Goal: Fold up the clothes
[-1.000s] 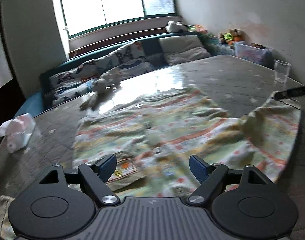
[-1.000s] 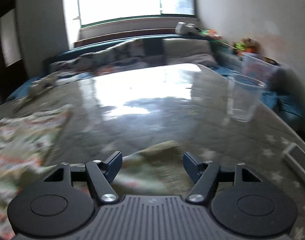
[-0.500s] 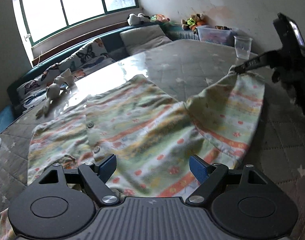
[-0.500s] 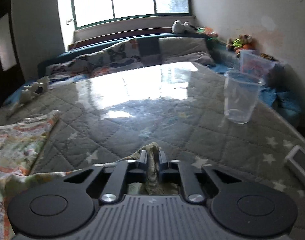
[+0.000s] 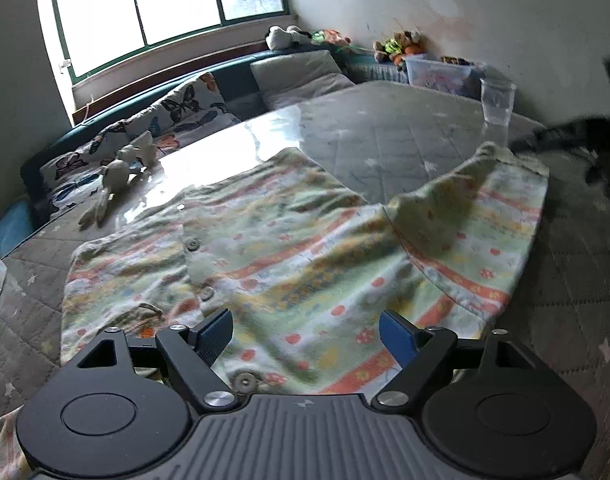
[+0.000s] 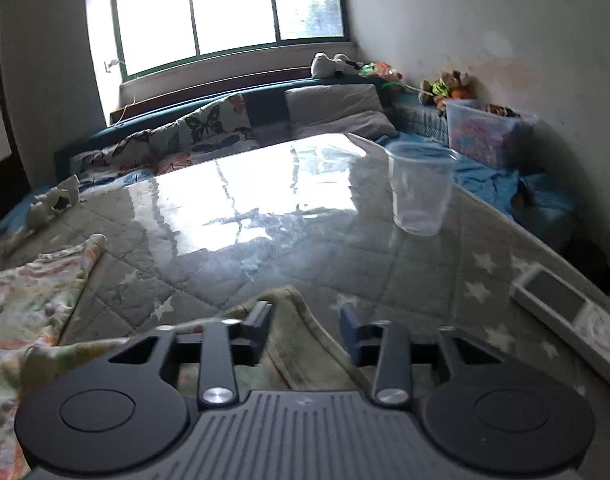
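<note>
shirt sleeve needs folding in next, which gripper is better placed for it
Right, probably. The right gripper is open with the sleeve's cuff lying between its fingers. The left gripper, also open, hovers over the shirt's buttoned front, away from that sleeve.

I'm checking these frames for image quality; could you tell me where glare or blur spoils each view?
Left wrist view: window glare whitens the glossy quilted grey table cover beyond the striped floral button-up garment; the dark right gripper at the right edge is motion-smeared. Right wrist view: the same glare blows out the table centre, the garment at left is soft, the clear plastic cup stays sharp.
</note>
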`<state>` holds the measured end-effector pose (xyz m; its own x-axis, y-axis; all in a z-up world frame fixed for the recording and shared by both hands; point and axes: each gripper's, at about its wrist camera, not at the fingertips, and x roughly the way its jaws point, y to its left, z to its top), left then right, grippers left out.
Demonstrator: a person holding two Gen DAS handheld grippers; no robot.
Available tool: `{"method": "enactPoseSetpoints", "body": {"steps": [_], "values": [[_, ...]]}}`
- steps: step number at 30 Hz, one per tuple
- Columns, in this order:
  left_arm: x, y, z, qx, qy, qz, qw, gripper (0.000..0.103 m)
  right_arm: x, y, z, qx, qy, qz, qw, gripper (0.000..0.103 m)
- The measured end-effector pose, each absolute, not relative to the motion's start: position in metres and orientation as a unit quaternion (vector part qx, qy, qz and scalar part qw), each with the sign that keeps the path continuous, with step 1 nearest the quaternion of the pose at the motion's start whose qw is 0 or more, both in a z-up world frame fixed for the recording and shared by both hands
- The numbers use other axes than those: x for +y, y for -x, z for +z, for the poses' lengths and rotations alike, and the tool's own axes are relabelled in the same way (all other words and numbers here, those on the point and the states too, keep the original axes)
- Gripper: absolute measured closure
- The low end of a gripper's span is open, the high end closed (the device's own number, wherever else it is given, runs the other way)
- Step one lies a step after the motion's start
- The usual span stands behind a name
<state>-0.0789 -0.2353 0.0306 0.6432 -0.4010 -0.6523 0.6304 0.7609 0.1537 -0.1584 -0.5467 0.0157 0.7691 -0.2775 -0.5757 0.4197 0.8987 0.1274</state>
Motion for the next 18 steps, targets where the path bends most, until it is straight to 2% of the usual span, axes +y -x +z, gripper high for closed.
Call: {"method": "enactPoseSetpoints", "body": {"steps": [12, 14, 16, 18], "values": [[-0.209, 0.077, 0.046, 0.287, -0.148, -0.261, 0.910, 0.000, -0.535, 0.180, 0.001, 0.288, -0.133, -0.207, 0.926, 0.063], [-0.206, 0.076, 0.046, 0.290, -0.144, -0.254, 0.911, 0.000, -0.531, 0.180, 0.001, 0.287, -0.132, -0.207, 0.926, 0.077], [-0.202, 0.076, 0.045, 0.291, -0.145, -0.250, 0.912, 0.000, -0.531, 0.180, 0.003, 0.285, -0.139, -0.207, 0.926, 0.087], [-0.198, 0.076, 0.044, 0.292, -0.144, -0.244, 0.914, 0.000, -0.531, 0.182, 0.008, 0.277, -0.145, -0.204, 0.928, 0.093]]}}
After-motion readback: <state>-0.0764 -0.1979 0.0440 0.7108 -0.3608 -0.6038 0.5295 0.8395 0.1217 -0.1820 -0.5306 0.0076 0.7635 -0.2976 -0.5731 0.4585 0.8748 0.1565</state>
